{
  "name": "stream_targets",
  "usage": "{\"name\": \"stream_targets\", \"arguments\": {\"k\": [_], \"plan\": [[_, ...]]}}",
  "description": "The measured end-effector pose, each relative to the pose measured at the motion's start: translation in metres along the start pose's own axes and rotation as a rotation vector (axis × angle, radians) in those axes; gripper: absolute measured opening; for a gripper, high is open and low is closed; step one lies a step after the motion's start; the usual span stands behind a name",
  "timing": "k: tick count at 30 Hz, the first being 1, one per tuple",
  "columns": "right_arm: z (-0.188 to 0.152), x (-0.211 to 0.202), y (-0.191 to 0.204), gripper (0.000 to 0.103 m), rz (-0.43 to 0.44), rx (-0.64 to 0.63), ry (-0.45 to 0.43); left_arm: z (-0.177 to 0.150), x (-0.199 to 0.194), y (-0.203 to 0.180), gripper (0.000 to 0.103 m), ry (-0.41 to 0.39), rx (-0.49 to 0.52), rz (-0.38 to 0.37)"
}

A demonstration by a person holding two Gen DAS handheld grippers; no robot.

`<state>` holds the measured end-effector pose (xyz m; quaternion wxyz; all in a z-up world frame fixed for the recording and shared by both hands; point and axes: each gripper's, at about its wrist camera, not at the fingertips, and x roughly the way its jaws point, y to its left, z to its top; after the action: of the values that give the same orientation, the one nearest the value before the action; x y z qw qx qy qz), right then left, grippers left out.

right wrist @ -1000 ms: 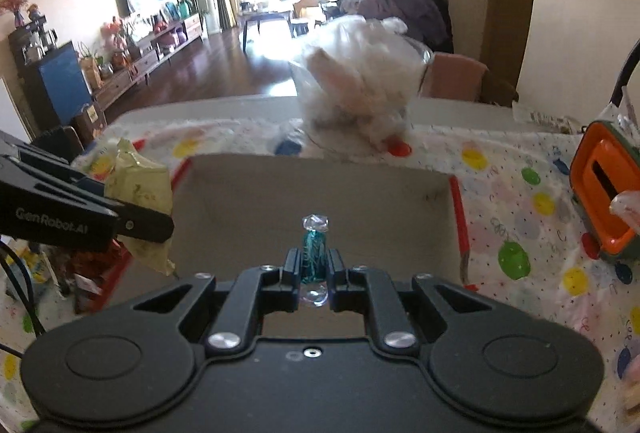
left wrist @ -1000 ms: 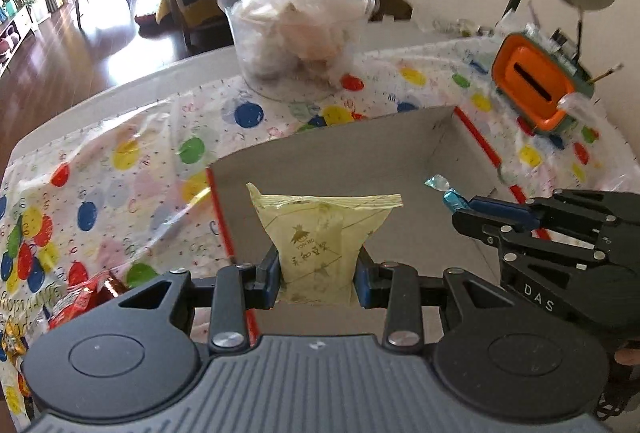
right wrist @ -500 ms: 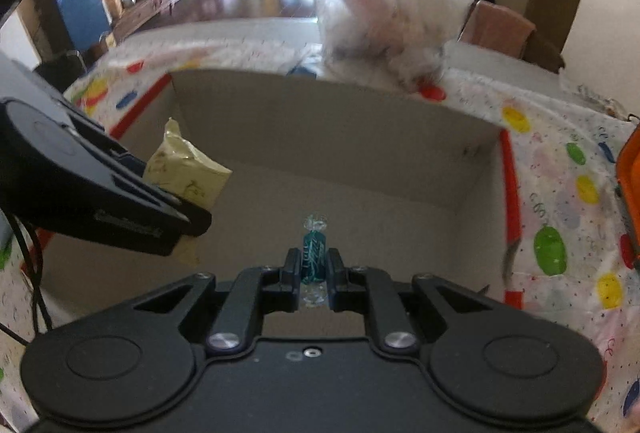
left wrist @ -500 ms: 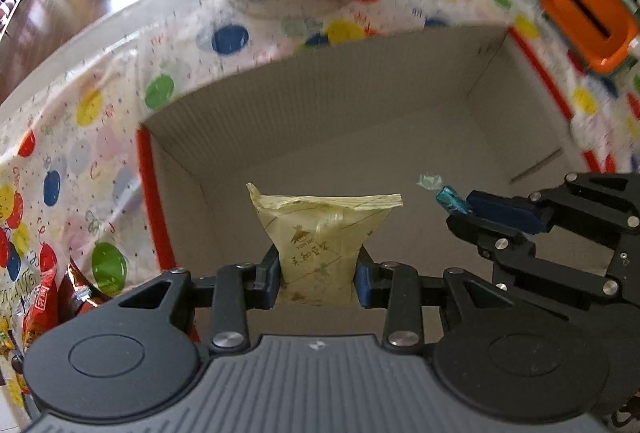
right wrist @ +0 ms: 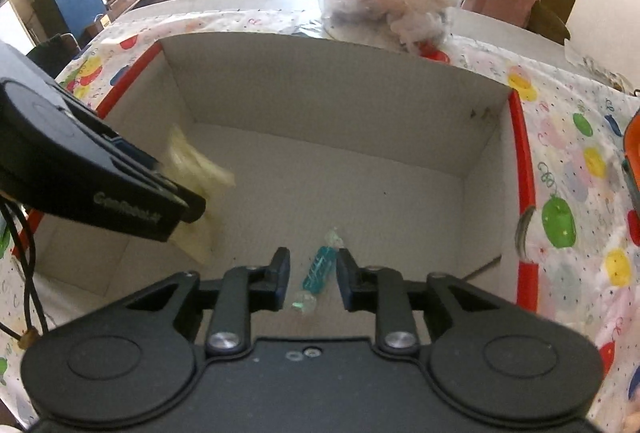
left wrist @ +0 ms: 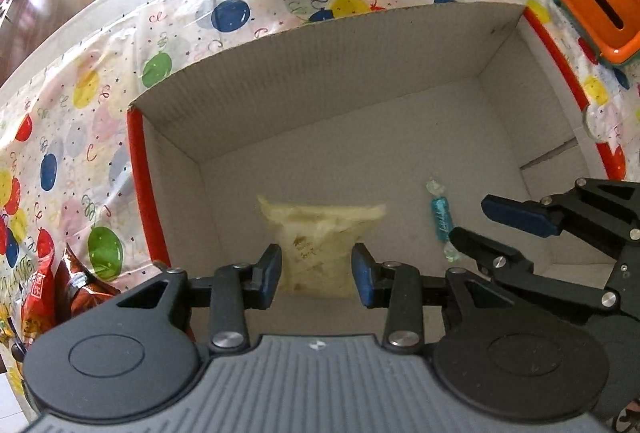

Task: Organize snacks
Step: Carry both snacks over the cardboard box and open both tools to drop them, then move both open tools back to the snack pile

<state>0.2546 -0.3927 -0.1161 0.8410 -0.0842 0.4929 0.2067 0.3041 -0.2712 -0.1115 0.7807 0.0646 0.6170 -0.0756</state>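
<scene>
The big cardboard box (left wrist: 304, 105) with the red edges is filling the middle of both views, sitting on the balloon tablecloth (left wrist: 80, 121). Half a second ago both tongs were squeezing their snacks tight. Now both are letting go over the box.

In the left wrist view, the left gripper (left wrist: 316, 269) is sitting low in the middle of the frame. Its blue fingers are spreading apart, and small gaps are showing on both sides of the yellow snack bag (left wrist: 316, 241). The bag is looking blurry, so it is probably dropping toward the box floor. In the right wrist view the same bag is showing at the middle left, partly behind the left tongs.

The right gripper (right wrist: 313, 269) is at the bottom middle of its own view. Its fingers are wide apart too. The little blue candy (right wrist: 319, 265) is tilting between them and not touching either one, so it is falling or already lying inside the box.

This means two snacks are going into the box together. More snack packets (left wrist: 40, 297), red ones, are waiting at the lower left of the left view, outside the box, so the job is not finished.
</scene>
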Motion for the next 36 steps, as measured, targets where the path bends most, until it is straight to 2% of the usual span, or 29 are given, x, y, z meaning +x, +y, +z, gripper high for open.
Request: {"name": "stream_targets", "arguments": {"k": [8,10,12,15,22,26,32,36], "plan": [[-0.002,-0.025,0.012,0.045,-0.038,-0.031,-0.036,-0.019,-0.029,0.003,0.048,-0.088,-0.029,-0.009],[-0.002,-0.033,0.016,0.052,-0.036,-0.039,-0.052,-0.026,-0.039,0.007,0.048,-0.118,-0.043,-0.014],[-0.002,-0.043,0.021,0.065,-0.031,-0.051,-0.078,-0.034,-0.05,0.012,0.051,-0.153,-0.059,-0.015],[-0.001,-0.058,0.029,0.069,-0.018,-0.072,-0.118,-0.048,-0.068,0.02,0.056,-0.212,-0.083,-0.012],[0.006,-0.085,0.048,0.081,0.015,-0.104,-0.189,-0.079,-0.101,0.037,0.057,-0.327,-0.139,0.016],[0.011,-0.097,0.062,0.086,0.032,-0.121,-0.227,-0.101,-0.119,0.051,0.063,-0.398,-0.174,0.041],[0.017,-0.108,0.094,0.096,0.053,-0.148,-0.284,-0.134,-0.143,0.08,0.067,-0.5,-0.231,0.082],[0.022,-0.11,0.119,0.098,0.067,-0.161,-0.305,-0.155,-0.154,0.103,0.069,-0.544,-0.268,0.111]]}}
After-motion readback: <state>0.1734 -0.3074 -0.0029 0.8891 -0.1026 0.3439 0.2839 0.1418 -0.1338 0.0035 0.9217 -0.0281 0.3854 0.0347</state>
